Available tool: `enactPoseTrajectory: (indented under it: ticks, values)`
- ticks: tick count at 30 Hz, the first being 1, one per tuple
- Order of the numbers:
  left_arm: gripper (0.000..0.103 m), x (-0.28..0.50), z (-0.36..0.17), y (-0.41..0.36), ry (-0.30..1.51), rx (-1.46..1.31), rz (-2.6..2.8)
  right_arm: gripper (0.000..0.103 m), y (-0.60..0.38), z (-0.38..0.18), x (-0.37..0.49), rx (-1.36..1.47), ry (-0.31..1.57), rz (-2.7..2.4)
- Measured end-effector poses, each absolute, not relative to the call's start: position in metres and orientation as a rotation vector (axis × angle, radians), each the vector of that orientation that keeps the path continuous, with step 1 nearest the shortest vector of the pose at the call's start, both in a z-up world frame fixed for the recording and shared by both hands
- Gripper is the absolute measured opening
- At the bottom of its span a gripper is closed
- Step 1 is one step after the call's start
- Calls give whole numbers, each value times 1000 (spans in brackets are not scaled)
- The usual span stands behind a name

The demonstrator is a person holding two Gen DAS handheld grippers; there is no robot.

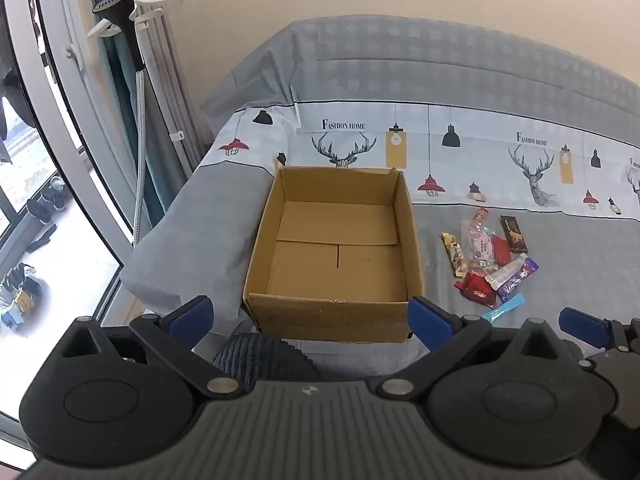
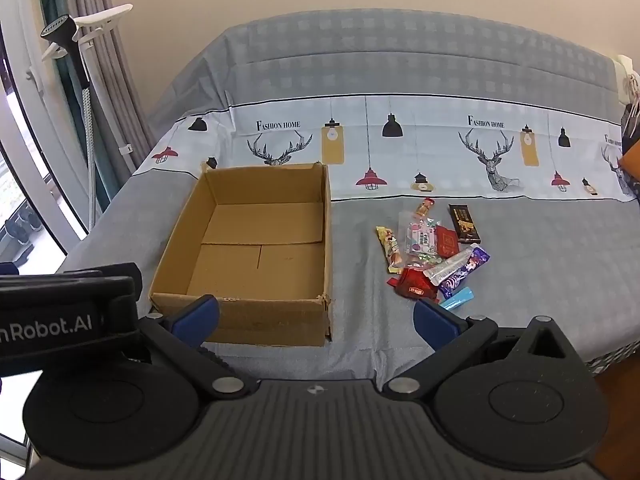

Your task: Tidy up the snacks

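An open, empty cardboard box (image 1: 332, 240) (image 2: 248, 248) sits on the bed. To its right lies a pile of several snack packets (image 1: 490, 260) (image 2: 436, 254), among them a red pouch (image 2: 412, 284), a dark chocolate bar (image 2: 464, 222), a yellow bar (image 2: 390, 250) and a blue stick (image 2: 456, 298). My left gripper (image 1: 310, 316) is open and empty, held in front of the box's near wall. My right gripper (image 2: 316, 316) is open and empty, held before the box's near right corner, left of the pile. The left gripper's body also shows in the right wrist view (image 2: 68, 308).
The bed (image 2: 520, 280) has a grey cover with a deer-print band (image 2: 400, 140). A garment steamer stand (image 1: 136, 80) and curtains (image 1: 160, 80) stand at the left by a glass door (image 1: 40, 160). The bed's edge runs along the left side and the near right corner.
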State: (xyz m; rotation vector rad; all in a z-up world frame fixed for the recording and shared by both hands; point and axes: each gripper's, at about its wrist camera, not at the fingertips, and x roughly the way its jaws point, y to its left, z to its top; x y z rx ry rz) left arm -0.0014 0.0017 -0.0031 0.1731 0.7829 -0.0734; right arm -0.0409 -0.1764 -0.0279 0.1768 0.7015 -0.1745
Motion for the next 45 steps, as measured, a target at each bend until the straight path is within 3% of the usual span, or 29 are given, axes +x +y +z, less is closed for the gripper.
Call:
enactPoseTrajectory:
  ticks: [45]
  values:
    - [103,-1,-10,7,794,163,-77,103,-178,-26,-36,170,727,-158]
